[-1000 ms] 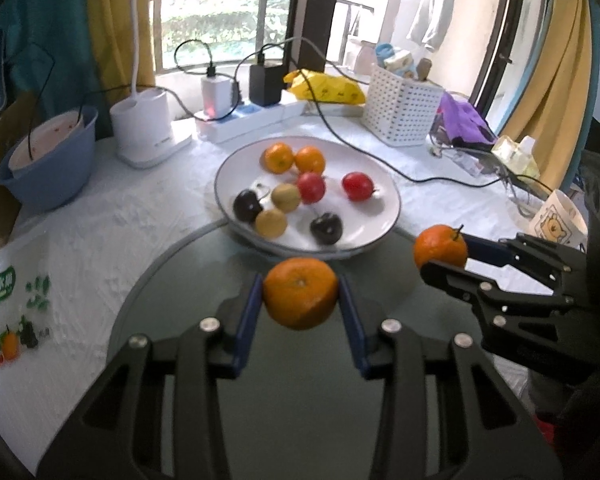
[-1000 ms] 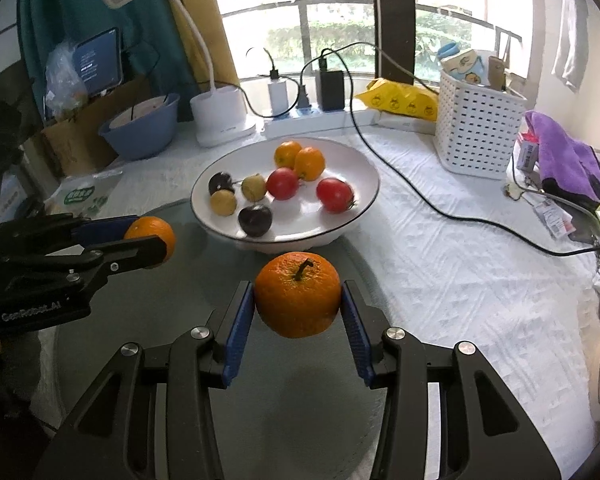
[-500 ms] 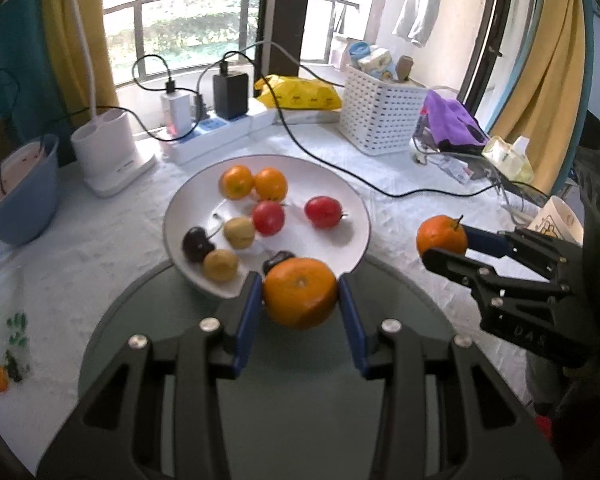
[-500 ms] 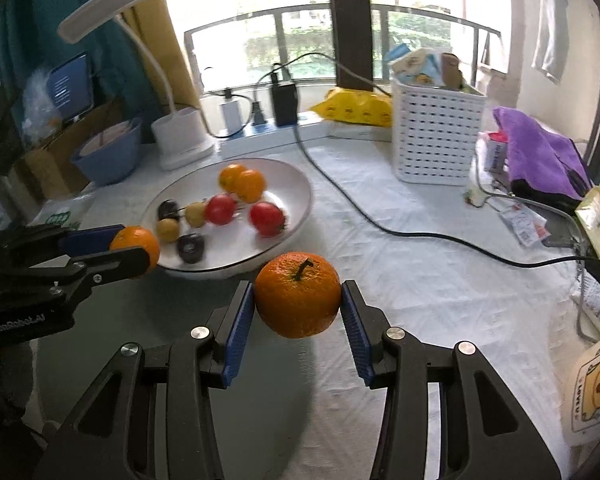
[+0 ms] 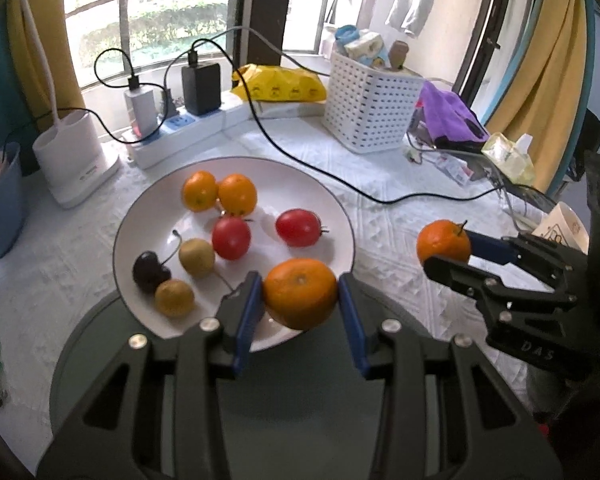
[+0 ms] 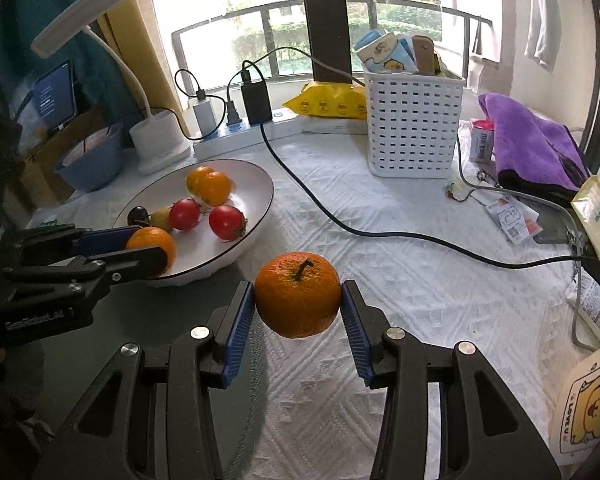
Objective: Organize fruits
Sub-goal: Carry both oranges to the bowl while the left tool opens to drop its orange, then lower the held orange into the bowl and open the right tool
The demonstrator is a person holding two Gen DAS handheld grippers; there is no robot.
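Nearest in the left wrist view: left tongs (image 5: 300, 308) clamped on a stemless orange (image 5: 300, 293), blue pads pressed to both sides, held over the near rim of the white plate (image 5: 342, 208). Plate's near edge hidden behind fruit and fingers; contact between orange and plate impossible to tell. Nearest in the right wrist view: right tongs (image 6: 298, 312) gripping a stemmed orange (image 6: 298, 294) above the white desk cloth (image 6: 400, 280), to the right of the plate and apart from it. Lower bodies of both tools cut off by the frame edge.

Further in, on the plate: a dark cherry (image 5: 150, 271), a small yellowish fruit (image 5: 175, 298), a greenish-brown fruit (image 5: 196, 257), two red tomatoes (image 5: 231, 238), two small oranges (image 5: 219, 191) touching at the far side. Kind of the yellowish and greenish-brown pieces hard to make out.

Beyond: black cable (image 5: 320, 168) snaking across the cloth, power strip (image 5: 172, 136) with chargers, white perforated basket (image 6: 414, 128), purple towel (image 6: 532, 144), blue bowl (image 6: 90, 160) partly cut off in the left wrist view.
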